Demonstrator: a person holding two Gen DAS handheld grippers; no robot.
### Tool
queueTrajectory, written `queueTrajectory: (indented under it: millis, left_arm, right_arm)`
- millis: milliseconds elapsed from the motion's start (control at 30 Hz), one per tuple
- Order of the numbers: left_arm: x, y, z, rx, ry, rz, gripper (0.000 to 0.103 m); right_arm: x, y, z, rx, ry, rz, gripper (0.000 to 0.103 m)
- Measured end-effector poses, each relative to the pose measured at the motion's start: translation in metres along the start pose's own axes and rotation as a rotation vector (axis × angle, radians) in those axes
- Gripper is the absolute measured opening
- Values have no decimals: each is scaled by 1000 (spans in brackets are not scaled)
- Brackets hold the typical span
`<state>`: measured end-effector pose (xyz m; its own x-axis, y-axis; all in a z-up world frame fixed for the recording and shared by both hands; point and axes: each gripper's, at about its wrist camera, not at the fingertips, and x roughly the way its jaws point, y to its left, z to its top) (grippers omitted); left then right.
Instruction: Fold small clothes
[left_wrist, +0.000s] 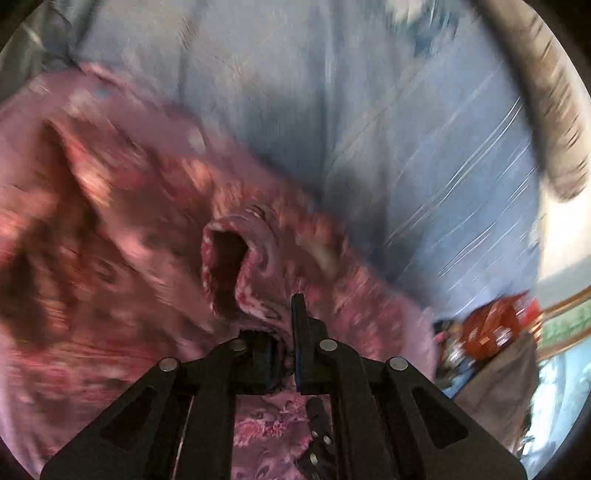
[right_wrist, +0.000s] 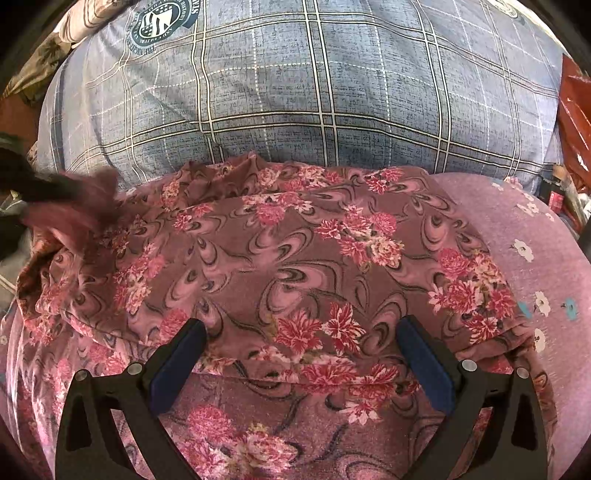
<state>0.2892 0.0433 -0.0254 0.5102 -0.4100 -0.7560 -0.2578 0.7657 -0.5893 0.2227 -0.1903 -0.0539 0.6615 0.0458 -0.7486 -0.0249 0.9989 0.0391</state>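
Maroon floral garment (right_wrist: 288, 258) lies spread on the blue plaid bedding (right_wrist: 314, 92), sharp only in my right wrist view, where my right gripper (right_wrist: 301, 354) hangs wide above it. My blurred left view alone shows the left gripper (left_wrist: 282, 354) pinched narrow on a bunched fold of it.

A blue checked bedsheet (right_wrist: 314, 92) with a round crest (right_wrist: 162, 18) is spread flat, and a red packet (right_wrist: 576, 110) is seen beside it.
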Motion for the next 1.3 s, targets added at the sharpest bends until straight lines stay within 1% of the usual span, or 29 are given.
queueTrajectory:
  millis: [67,100,133,167,233,267,300,333,400,433,467,500,533,600,633,700,767,800,833,867,900,933,967,1000,1067,1100,1167,1233,1300]
  left_arm:
    - [17,-3,-6,23,43,53,11]
    - [18,-4,-10,39,57,56,11]
    - [13,-3,-13,50,49,40,11]
    - [4,-1,-16,63,33,23,15]
    - [-27,12,-24,77,-17,-10,30]
    - [-43,23,-27,57,-57,-23,49]
    - [-64,41,-32,6,-128,-31,63]
    - [-77,56,-36,-28,-180,-39,66]
    - [-93,86,-39,-77,-252,-35,66]
    - [-96,98,-38,-99,-269,-30,66]
    - [-94,107,-35,-115,-265,-28,66]
    - [-89,117,-30,-141,-233,-39,66]
    - [-84,121,-28,-166,-215,-57,66]
    - [-78,133,-25,-222,-186,-94,66]
    - [-75,136,-24,-235,-176,-97,66]
    - [-71,138,-25,-242,-160,-102,66]
    - [-73,138,-24,-240,-157,-112,66]
    - [-74,137,-24,-234,-157,-113,66]
    - [-75,134,-24,-229,-157,-112,66]
    - [-75,133,-24,-226,-156,-109,66]
    - [-75,134,-21,-225,-156,-106,66]
    - [-72,134,-20,-224,-156,-102,66]
    - [-73,138,-23,-220,-156,-97,66]
    - [-73,136,-23,-212,-157,-91,66]
    - [-72,134,-20,-207,-158,-85,66]
    - [-73,133,-21,-206,-159,-82,66]
    - [-73,130,-22,-203,-159,-79,66]
    - [-72,128,-23,-193,-157,-65,66]
    - [-70,124,-25,-179,-157,-53,66]
  right_arm:
    - [0,0,0,-2,2,-4,103]
    - [1,2,0,-8,7,-13,103]
    - [1,3,0,-12,9,-18,103]
    - [2,4,0,-16,11,-23,103]
    - [2,4,1,-18,17,-25,103]
    - [3,4,1,-20,21,-25,103]
    - [3,5,2,-21,26,-24,103]
    - [4,5,3,-22,32,-23,103]
    - [6,4,5,-25,48,-19,103]
    - [7,6,9,-33,70,-24,103]
    - [8,7,13,-41,96,-29,103]
    - [9,8,19,-29,127,-16,102]
    - [7,8,25,1,129,33,100]
    - [0,10,39,86,97,209,97]
    - [1,13,43,104,97,236,97]
    - [12,23,56,146,109,261,96]
    - [27,31,63,166,127,284,86]
    - [39,39,66,174,150,287,75]
    - [44,44,67,174,158,285,69]
    - [48,51,69,160,148,272,68]
    - [50,60,71,126,122,252,57]
    - [53,68,72,87,123,254,23]
    - [55,73,73,65,142,263,5]
    - [53,76,72,46,144,259,5]
    - [37,72,73,32,90,297,5]
    - [24,64,75,43,58,321,4]
    - [6,45,78,78,20,334,4]
    - [-9,15,81,123,-22,302,4]
    - [-16,-23,79,172,-37,245,4]
